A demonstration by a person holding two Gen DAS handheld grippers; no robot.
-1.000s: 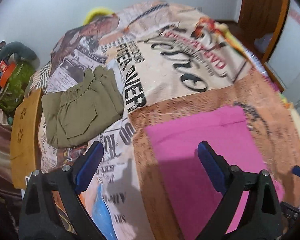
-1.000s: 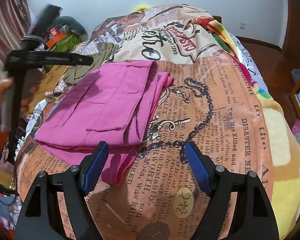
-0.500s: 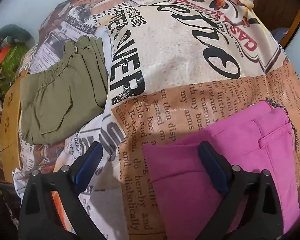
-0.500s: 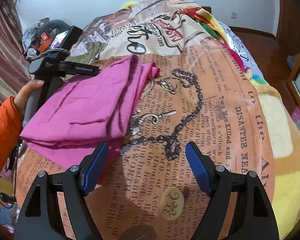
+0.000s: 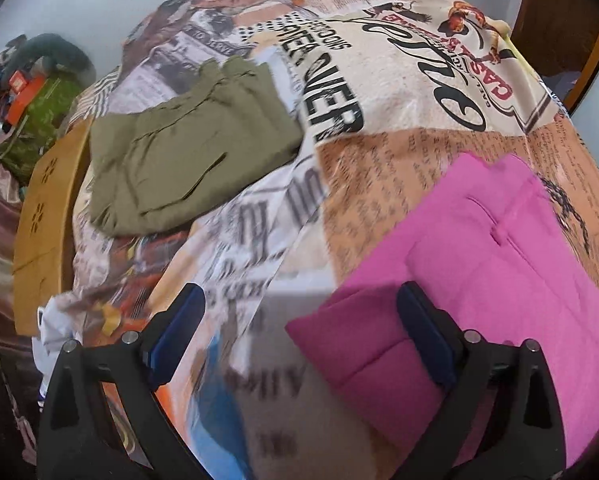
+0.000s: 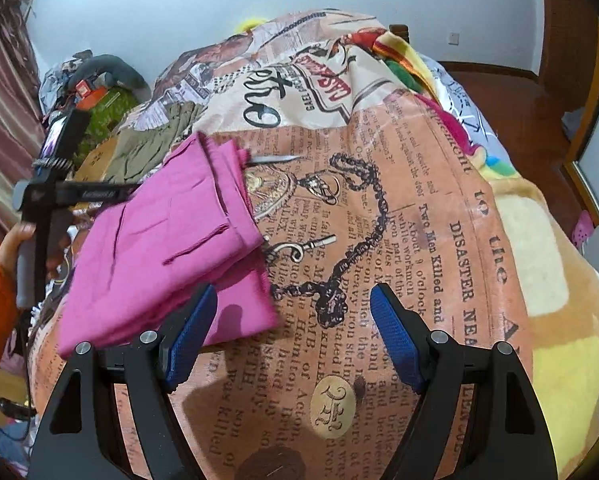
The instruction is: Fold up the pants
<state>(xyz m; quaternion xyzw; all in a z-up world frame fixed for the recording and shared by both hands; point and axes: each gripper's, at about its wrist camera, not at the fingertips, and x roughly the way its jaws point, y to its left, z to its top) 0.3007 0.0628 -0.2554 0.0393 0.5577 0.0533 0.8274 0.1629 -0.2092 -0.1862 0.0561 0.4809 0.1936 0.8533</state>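
Observation:
Pink pants (image 5: 479,264) lie folded in a flat stack on the printed bedspread (image 5: 399,92), also in the right wrist view (image 6: 167,248). My left gripper (image 5: 299,324) is open and empty, its right finger at the stack's near left corner. My right gripper (image 6: 291,328) is open and empty, its left finger (image 6: 191,332) over the stack's near edge. The left gripper (image 6: 59,194) and the hand holding it show beyond the stack in the right wrist view. Folded olive pants (image 5: 187,148) lie further left on the bed.
A wooden board (image 5: 43,216) edges the bed's left side, with clutter and a green bag (image 5: 39,116) beyond. A yellow and coloured blanket (image 6: 547,280) covers the bed's right side. A wooden door (image 6: 571,40) stands at the right.
The left gripper has swung left and back, so the pink stack now sits at its right. The right gripper has moved closer to the stack. Both stayed open.

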